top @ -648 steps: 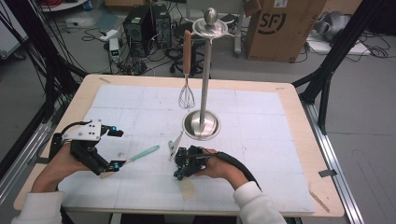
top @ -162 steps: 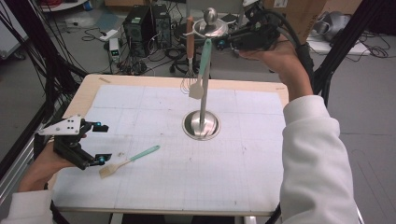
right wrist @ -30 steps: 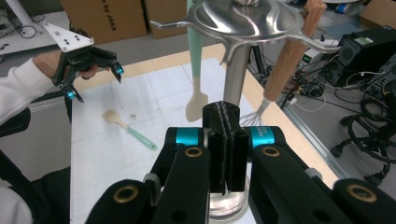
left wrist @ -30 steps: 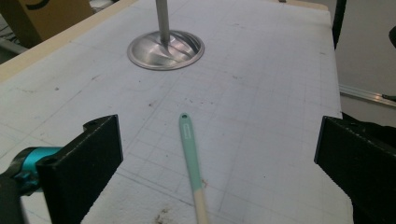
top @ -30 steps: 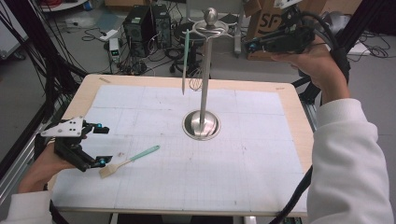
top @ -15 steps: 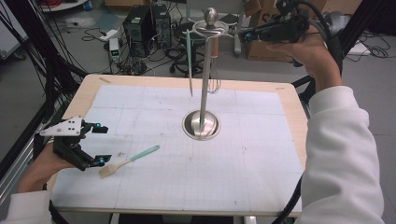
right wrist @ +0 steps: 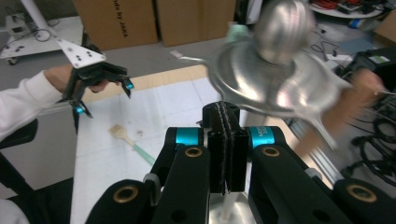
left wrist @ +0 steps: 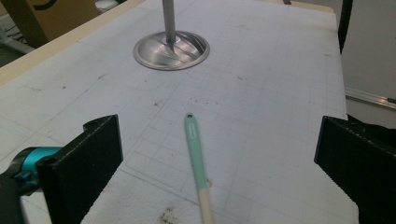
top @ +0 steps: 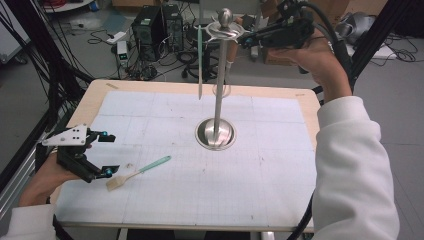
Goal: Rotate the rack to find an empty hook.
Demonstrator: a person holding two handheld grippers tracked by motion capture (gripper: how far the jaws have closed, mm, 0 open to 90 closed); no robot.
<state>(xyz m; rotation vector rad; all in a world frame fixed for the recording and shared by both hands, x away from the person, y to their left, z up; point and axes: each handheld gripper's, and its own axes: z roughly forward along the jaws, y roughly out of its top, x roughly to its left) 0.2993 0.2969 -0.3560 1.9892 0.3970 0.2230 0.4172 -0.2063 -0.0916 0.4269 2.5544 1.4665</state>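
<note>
Your closed, empty right gripper (top: 248, 39) is beside the rack (top: 218, 80); the green spatula (top: 200, 60) hangs, the brush (top: 136, 171) waits between your left gripper's (top: 102, 152) wide jaws.

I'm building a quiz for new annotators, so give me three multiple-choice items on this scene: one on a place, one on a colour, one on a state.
1. Where does the pastry brush lie?
A. on the gridded mat in front of the left gripper
B. hung on the stand
C. on the floor

2. What colour is the brush's handle?
A. red
B. teal
C. black

3. How do the right gripper's fingers stand?
A. wide open
B. shut on the brush
C. shut, with nothing between them

Answers:
1 A, the left gripper view shows it on the mat between the open fingers.
2 B, the handle is teal in both the high view and the left gripper view.
3 C, the right gripper view shows the pads pressed together beside the stand's top.
</note>
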